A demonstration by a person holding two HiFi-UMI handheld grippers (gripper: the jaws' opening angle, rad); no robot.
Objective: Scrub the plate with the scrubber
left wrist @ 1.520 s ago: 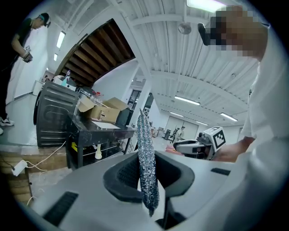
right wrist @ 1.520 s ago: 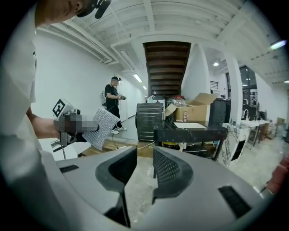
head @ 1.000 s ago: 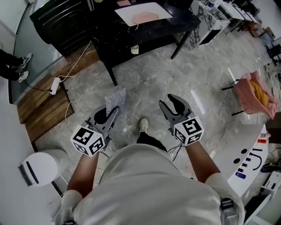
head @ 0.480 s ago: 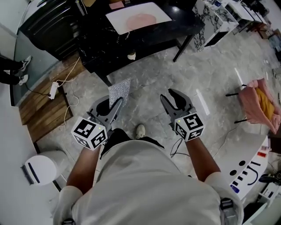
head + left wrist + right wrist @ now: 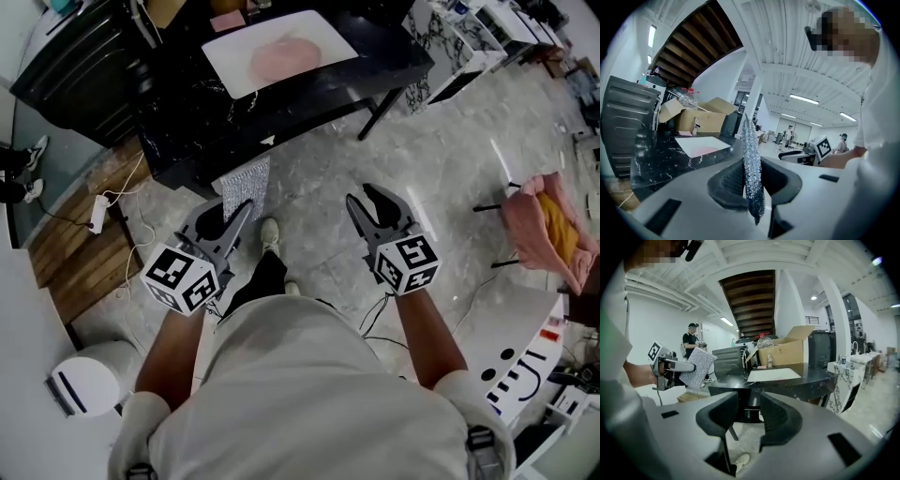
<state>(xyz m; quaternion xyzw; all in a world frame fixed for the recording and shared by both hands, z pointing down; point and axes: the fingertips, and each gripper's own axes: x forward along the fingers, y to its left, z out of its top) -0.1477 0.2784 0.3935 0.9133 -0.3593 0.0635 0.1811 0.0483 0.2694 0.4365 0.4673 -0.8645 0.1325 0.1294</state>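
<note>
Left gripper (image 5: 239,214): fingers clamped on the scrubber (image 5: 242,192). It is held over the floor (image 5: 441,159), just short of the bench (image 5: 375,56).
Scrubber: a flat, rectangular pad with a silvery, glittering mesh weave. In the left gripper view it stands edge-on between the fingers. Its upper part reaches well past the fingertips and a lower corner hangs beneath them.
Right gripper (image 5: 377,208): fingers apart, with nothing between them. The pads are dark and ribbed, and only the bench leg and floor show through the gap. It is level with the left gripper and well apart from it.
Plate (image 5: 286,58): round, pale pink and shallow. It lies flat on a white rectangular mat (image 5: 225,58) on the bench. It is ahead of both grippers, well apart from the scrubber and touching neither gripper.
Bench: glossy black top with thin white veining and slim dark legs.
Floor: grey stone tiles with a marbled pattern.
Box (image 5: 701,119): brown cardboard with open flaps, standing at the far side of the bench beyond the mat.
</note>
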